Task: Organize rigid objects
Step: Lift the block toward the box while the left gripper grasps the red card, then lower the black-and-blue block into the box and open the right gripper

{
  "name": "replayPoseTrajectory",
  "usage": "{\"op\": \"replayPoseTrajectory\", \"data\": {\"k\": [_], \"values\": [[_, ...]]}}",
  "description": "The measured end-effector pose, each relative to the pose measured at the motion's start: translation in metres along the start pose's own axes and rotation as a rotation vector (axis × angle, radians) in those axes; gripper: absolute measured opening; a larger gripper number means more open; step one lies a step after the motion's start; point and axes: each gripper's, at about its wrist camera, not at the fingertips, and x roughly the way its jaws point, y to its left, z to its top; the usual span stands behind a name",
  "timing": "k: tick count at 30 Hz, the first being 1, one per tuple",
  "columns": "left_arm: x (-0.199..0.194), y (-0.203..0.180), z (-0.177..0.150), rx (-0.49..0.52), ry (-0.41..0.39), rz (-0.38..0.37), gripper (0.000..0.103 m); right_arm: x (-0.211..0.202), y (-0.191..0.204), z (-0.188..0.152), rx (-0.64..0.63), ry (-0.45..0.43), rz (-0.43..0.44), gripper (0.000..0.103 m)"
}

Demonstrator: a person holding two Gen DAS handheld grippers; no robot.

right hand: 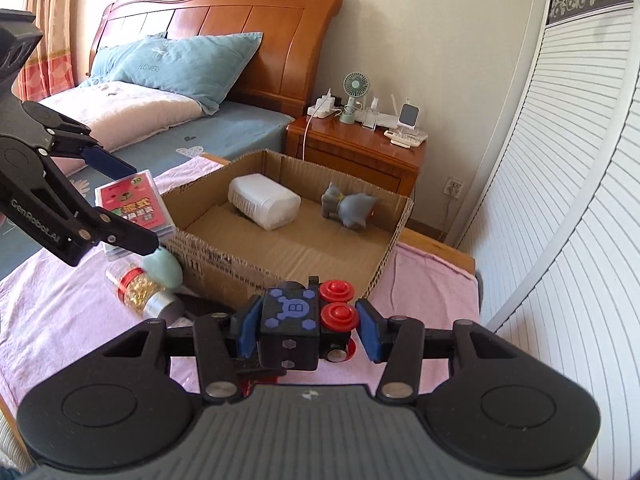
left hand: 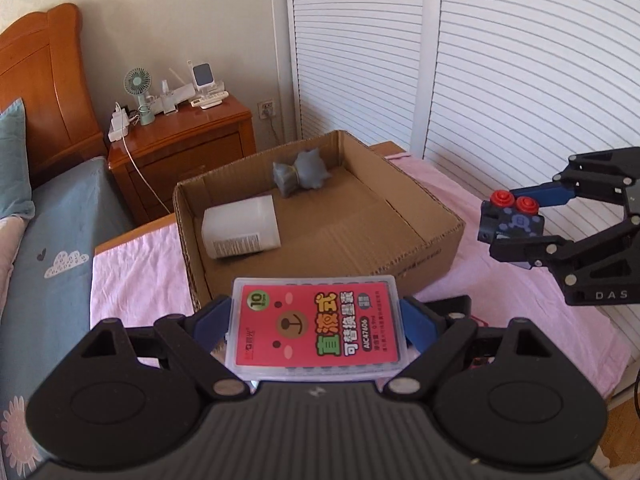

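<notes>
Clamped across its long edges in the left gripper (left hand: 316, 326), a clear plastic refill case (left hand: 315, 326) hung before the cardboard box (left hand: 420, 240); it looked light, stiff and slick. Right gripper (right hand: 306, 326) squeezed a black toy block (right hand: 290, 322), seemingly rigid, best gripped on flat sides.

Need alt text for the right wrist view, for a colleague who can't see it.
The right gripper jaws clamp a black toy block with two red knobs above a pink cloth. Beyond it, an open cardboard box holds a white plastic bottle and a grey plush cat.
</notes>
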Motion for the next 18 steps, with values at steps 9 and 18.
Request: {"op": "replayPoseTrajectory", "data": {"k": [9, 18], "values": [[0.059, 0.021, 0.023, -0.022, 0.032, 0.067, 0.091, 0.033, -0.005, 0.030, 0.020, 0.000, 0.021, 0.055], [0.048, 0.020, 0.001, -0.061, 0.101, 0.064, 0.095, 0.053, -0.005, 0.032, 0.049, 0.029, 0.037, 0.055]]}}
